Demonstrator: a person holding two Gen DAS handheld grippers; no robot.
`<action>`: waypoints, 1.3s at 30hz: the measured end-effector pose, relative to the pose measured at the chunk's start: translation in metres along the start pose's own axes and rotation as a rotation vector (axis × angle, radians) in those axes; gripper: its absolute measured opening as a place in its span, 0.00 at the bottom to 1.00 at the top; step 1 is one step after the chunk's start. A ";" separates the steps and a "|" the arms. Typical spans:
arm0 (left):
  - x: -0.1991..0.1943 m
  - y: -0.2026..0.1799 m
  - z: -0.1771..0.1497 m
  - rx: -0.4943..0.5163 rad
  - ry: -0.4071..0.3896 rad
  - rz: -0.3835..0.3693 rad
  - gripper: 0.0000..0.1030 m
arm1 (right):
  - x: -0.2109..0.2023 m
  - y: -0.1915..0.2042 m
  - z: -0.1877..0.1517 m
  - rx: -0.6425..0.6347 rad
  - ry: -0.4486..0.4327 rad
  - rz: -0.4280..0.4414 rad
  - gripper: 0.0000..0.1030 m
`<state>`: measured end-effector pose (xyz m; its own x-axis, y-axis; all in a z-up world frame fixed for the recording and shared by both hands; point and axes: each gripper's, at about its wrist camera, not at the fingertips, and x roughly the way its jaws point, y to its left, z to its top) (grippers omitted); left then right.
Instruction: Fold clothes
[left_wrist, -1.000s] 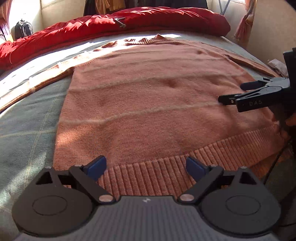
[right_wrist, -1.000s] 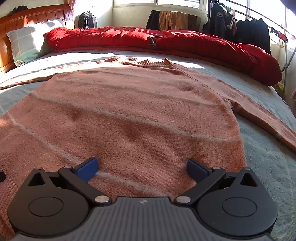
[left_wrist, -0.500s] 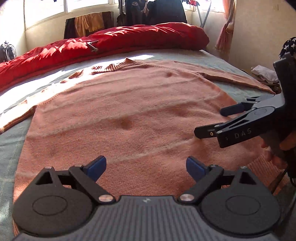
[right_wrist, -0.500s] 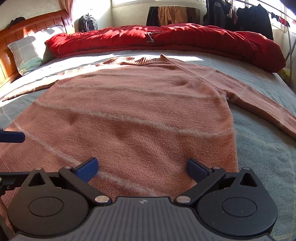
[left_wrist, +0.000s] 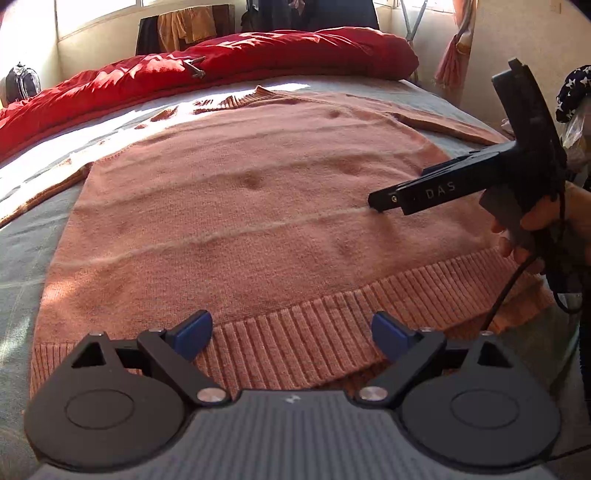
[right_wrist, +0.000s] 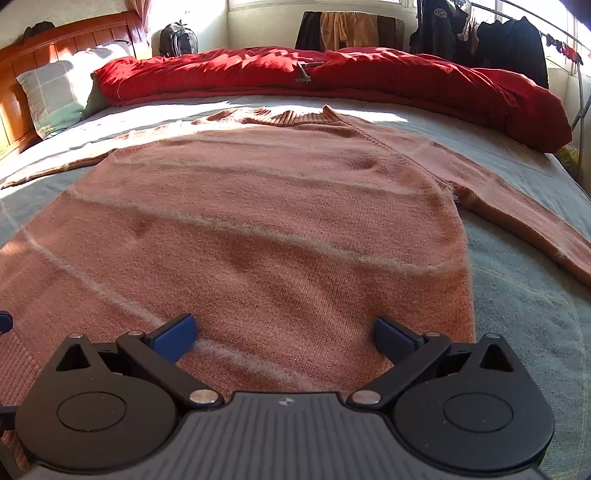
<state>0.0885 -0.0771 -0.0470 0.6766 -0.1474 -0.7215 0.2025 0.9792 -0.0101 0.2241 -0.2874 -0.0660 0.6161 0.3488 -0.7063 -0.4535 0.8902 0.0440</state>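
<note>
A salmon-pink knit sweater (left_wrist: 236, 206) with pale stripes lies flat on the bed, collar toward the far side, sleeves spread out. My left gripper (left_wrist: 291, 332) is open just over the ribbed hem (left_wrist: 295, 332), nothing between its blue pads. In the right wrist view the sweater (right_wrist: 258, 229) fills the middle and my right gripper (right_wrist: 284, 336) is open low over its lower body. From the left wrist view the right gripper (left_wrist: 380, 203) comes in from the right, held by a hand (left_wrist: 535, 229), its tip down at the knit.
A red duvet (right_wrist: 332, 74) is bunched along the far side of the bed, with a metal clip on it. A checked pillow (right_wrist: 55, 96) and wooden headboard (right_wrist: 48, 40) sit at the left. Clothes hang on a rack (right_wrist: 498, 40) by the window. Grey-green sheet (right_wrist: 517, 288) surrounds the sweater.
The left gripper drew back toward the hem, which is in view again. The right gripper dropped lower toward the sweater's body. Both stayed open.
</note>
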 end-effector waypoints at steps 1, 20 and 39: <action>-0.001 0.002 0.001 -0.003 -0.015 0.010 0.91 | 0.001 0.001 0.000 0.001 0.000 -0.003 1.00; -0.005 0.027 0.010 -0.085 -0.034 0.085 0.95 | 0.001 0.005 -0.003 -0.012 -0.011 -0.027 1.00; -0.012 0.085 0.019 -0.224 0.022 0.068 0.95 | 0.002 0.007 -0.003 -0.018 -0.015 -0.041 1.00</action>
<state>0.1109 0.0048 -0.0267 0.6674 -0.0789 -0.7405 -0.0074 0.9936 -0.1126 0.2197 -0.2811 -0.0695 0.6440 0.3167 -0.6964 -0.4392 0.8984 0.0024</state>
